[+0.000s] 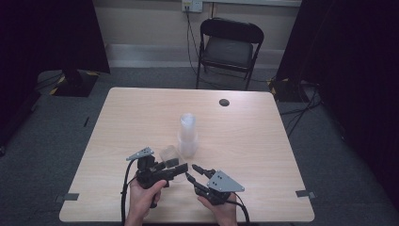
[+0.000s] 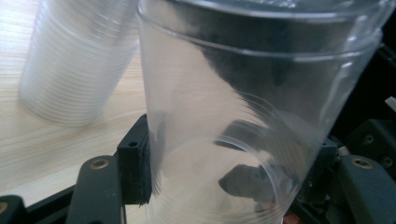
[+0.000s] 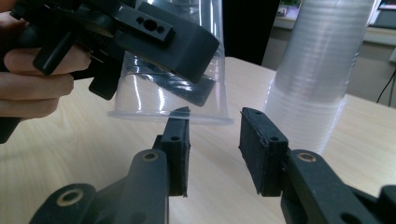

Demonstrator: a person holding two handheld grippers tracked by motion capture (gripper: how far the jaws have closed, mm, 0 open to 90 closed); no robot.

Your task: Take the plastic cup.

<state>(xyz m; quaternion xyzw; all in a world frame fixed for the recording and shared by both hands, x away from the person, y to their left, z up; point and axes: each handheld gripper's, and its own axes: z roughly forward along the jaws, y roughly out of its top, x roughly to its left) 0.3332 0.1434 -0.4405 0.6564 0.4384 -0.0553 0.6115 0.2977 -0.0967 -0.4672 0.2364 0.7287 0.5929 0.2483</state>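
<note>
We see our right gripper point(image 3: 215, 154) with parted jaws and nothing between them; beyond them, the left gripper point(image 3: 140, 42) clamps an upturned clear cup point(image 3: 140, 100), the cup stack point(image 3: 317, 74) beyond the right-hand jaw.

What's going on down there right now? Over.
Left gripper shut on cup. Right gripper open, empty, near its rim. Cup stack close behind.

Both grippers blk w/ brass screws, grey triangular plates, blk cables.

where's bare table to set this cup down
Bare patches: left of the cup stack to the table edge, and right of it below the grommet hole. It is crowded where the left gripper holds the cup beside the right gripper.
</note>
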